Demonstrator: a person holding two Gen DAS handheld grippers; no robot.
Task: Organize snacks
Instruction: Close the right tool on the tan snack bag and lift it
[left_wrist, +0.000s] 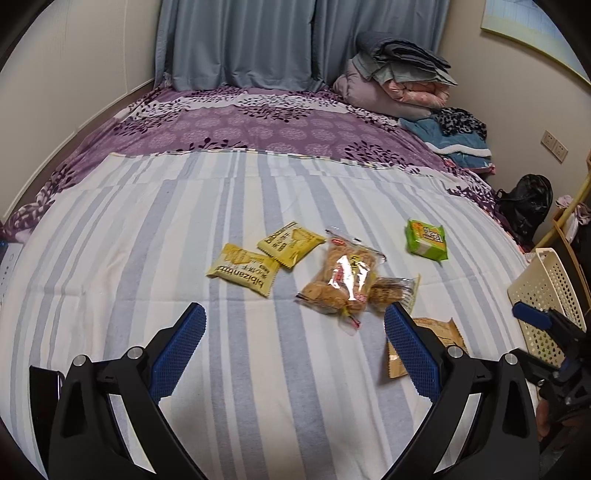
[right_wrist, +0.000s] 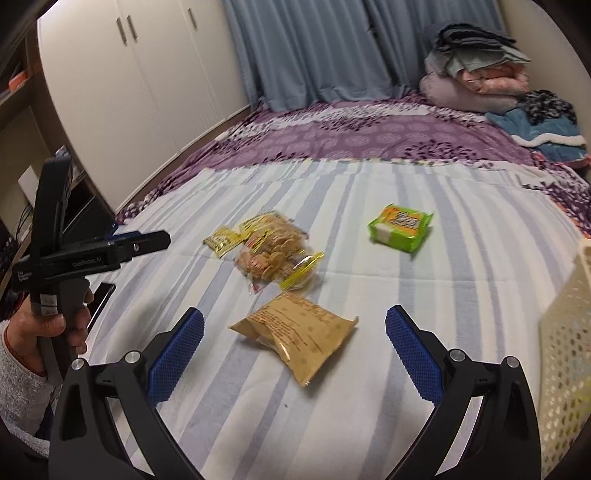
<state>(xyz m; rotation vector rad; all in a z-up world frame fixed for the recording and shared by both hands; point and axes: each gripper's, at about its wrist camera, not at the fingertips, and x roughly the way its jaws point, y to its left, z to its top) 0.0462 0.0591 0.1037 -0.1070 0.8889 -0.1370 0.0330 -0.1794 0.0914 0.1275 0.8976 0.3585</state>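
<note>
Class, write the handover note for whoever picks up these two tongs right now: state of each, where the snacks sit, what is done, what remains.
Left tongs: open, empty, low over the striped sheet.
Right tongs: open, empty, facing the tan packet.
On the sheet: two yellow packets, a clear biscuit bag, a small cookie pack beside it, and a green pack farther right.
Cream basket: at the right edge; contents not visible.
Done: nothing evident. Left: all six snacks lie loose on the sheet.
</note>
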